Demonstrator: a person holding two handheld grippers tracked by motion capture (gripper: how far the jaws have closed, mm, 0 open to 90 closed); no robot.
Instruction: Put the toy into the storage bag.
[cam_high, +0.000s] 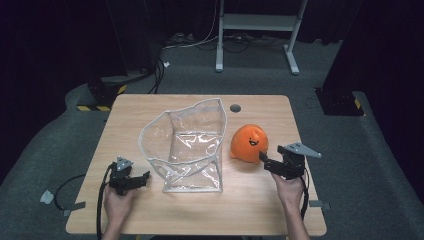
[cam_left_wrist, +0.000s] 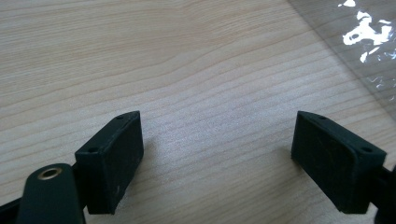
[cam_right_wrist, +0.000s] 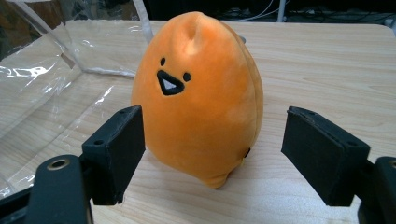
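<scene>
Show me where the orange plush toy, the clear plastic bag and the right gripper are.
Orange plush toy (cam_right_wrist: 198, 93), right gripper view, on its front below the stitched face.
Clear plastic bag (cam_high: 192, 150), high view, on its see-through front wall.
Right gripper (cam_right_wrist: 212, 154), right gripper view, midway between its open fingers.

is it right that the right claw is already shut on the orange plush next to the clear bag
Not quite. The right claw is open, its jaws standing apart on either side of the orange plush without gripping it, as the right gripper view shows. The plush does sit next to the clear bag.

Spread gripper (cam_left_wrist: 217, 154) above bare table (cam_left_wrist: 187, 70)
</scene>
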